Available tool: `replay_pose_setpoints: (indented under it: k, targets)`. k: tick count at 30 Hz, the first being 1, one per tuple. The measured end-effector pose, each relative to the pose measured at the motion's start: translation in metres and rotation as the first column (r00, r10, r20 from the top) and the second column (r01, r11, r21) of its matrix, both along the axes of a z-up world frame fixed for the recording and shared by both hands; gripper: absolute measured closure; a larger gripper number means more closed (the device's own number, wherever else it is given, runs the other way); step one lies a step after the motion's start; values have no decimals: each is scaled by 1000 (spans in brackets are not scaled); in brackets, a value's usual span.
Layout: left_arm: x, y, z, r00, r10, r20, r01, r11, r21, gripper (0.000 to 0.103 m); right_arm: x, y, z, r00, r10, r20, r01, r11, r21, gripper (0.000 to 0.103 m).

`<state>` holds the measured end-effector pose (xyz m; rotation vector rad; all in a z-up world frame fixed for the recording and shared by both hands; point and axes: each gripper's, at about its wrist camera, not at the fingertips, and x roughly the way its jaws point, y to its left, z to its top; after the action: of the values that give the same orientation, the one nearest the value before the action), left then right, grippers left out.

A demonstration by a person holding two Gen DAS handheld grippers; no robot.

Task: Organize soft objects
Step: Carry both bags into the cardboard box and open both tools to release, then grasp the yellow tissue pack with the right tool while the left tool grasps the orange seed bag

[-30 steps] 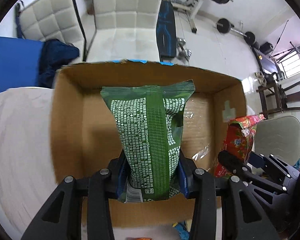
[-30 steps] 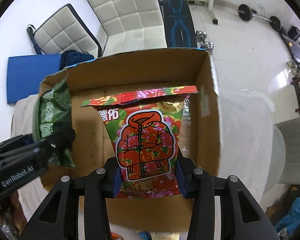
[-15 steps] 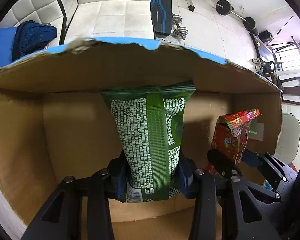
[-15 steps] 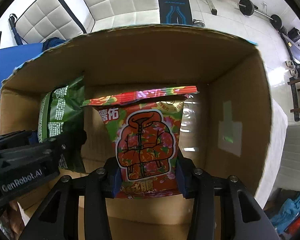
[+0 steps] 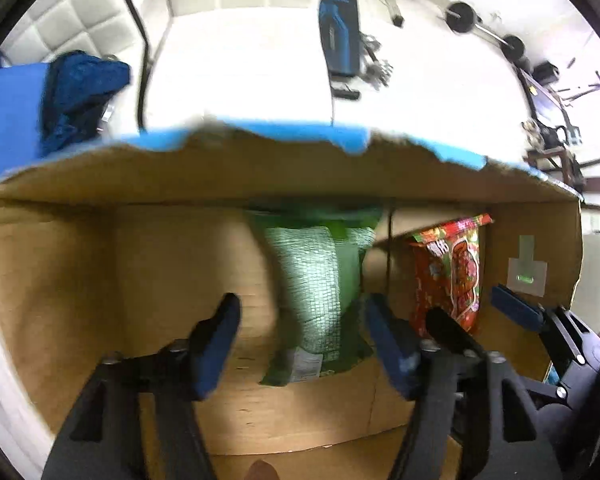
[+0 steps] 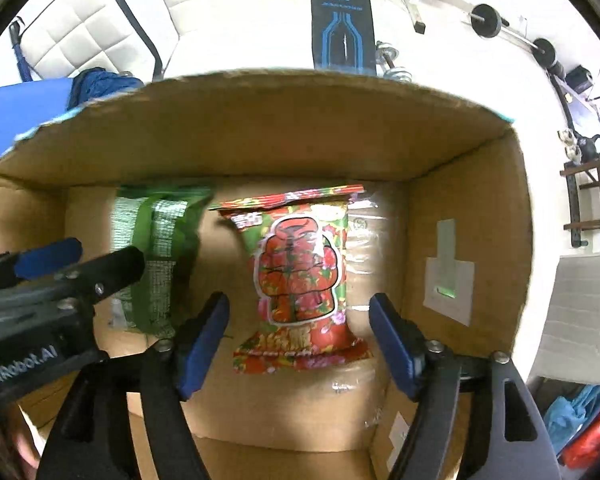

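A green snack bag [image 5: 320, 300] hangs blurred inside the cardboard box [image 5: 140, 280], between the fingers of my left gripper [image 5: 302, 308]. That gripper's jaws are opening and the blue pads stand clear of the bag. Next to it on the right, a red flowered snack bag [image 6: 300, 276] rests on the box [image 6: 260, 132] floor. My right gripper [image 6: 299, 306] points down over it, jaws opening, pads apart from the bag's sides. The left gripper [image 6: 108, 252] shows at the left of the right wrist view, in front of the green bag [image 6: 156, 240].
The box's walls enclose both grippers; a torn blue-edged rim [image 5: 260, 132] runs along the far wall. Beyond it are white padded chairs [image 6: 80, 36], a blue mat [image 5: 8, 116] with dark blue cloth [image 5: 80, 92], a weight bench [image 6: 342, 20] and barbells [image 6: 488, 20].
Both grippers' jaws have spread apart and let go of their bags. The green bag and the red bag have dropped lower into the box, away from the pads.
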<state>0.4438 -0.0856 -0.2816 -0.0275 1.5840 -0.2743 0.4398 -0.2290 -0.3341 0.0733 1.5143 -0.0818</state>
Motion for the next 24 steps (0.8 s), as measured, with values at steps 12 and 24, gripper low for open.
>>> replay_pose_setpoints:
  k: [12, 24]
  targets:
    - [-56, 34, 73, 982, -1, 188, -7, 999, 40, 1, -60, 16, 59, 994, -57, 92, 57, 998, 6, 0]
    - [-158, 49, 139, 919, -17, 393, -40, 990, 138, 2, -172, 27, 143, 976, -62, 210, 68, 997, -22, 0]
